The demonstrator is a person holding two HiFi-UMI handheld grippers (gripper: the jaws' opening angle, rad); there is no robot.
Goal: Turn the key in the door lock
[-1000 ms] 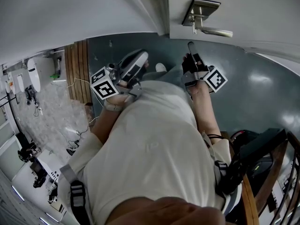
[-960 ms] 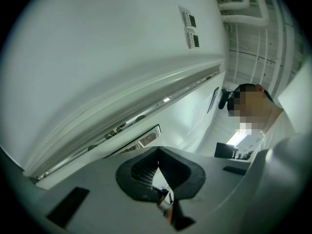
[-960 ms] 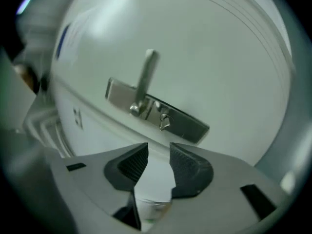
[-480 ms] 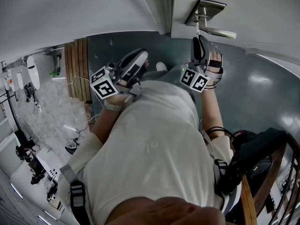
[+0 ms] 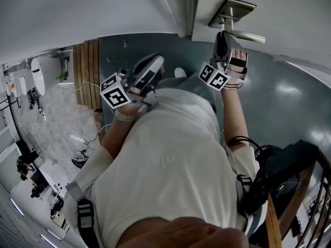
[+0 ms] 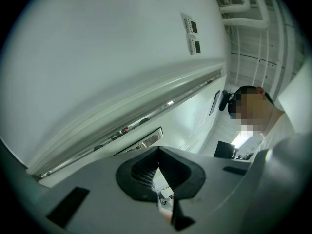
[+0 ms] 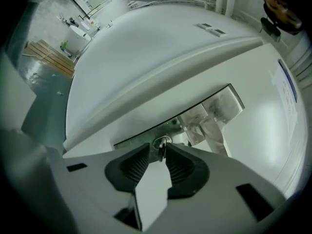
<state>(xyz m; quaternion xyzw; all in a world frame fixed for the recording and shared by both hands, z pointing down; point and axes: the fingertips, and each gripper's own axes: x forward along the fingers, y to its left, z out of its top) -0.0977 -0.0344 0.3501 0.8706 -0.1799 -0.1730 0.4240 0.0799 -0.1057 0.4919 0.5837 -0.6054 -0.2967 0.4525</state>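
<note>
A small key (image 7: pixel 161 152) sticks out of the brushed-metal lock plate (image 7: pixel 141 136) on the white door (image 5: pixel 289 14), just below the lever handle (image 5: pixel 249 35). My right gripper (image 7: pixel 157 149) is up against the plate with a ribbed pad on each side of the key. The jaws stand narrowly open: the right pad nearly touches the key and a slim gap shows on the left. In the head view the right gripper (image 5: pixel 222 35) points up at the lock plate (image 5: pixel 234 9). My left gripper (image 5: pixel 155 63) hangs by my chest, shut (image 6: pixel 158 151) with nothing in it.
The white door frame (image 5: pixel 181 14) rises left of the lock. Teal floor (image 5: pixel 289 102) lies below, with wooden planks (image 5: pixel 85 76) at the left. Dark equipment and a wooden rail (image 5: pixel 282 180) stand at my lower right. A person (image 6: pixel 253 106) shows in the left gripper view.
My right gripper has risen from beside my chest up to the lock plate, and its jaws now flank the key. The left gripper has stayed where it was.
</note>
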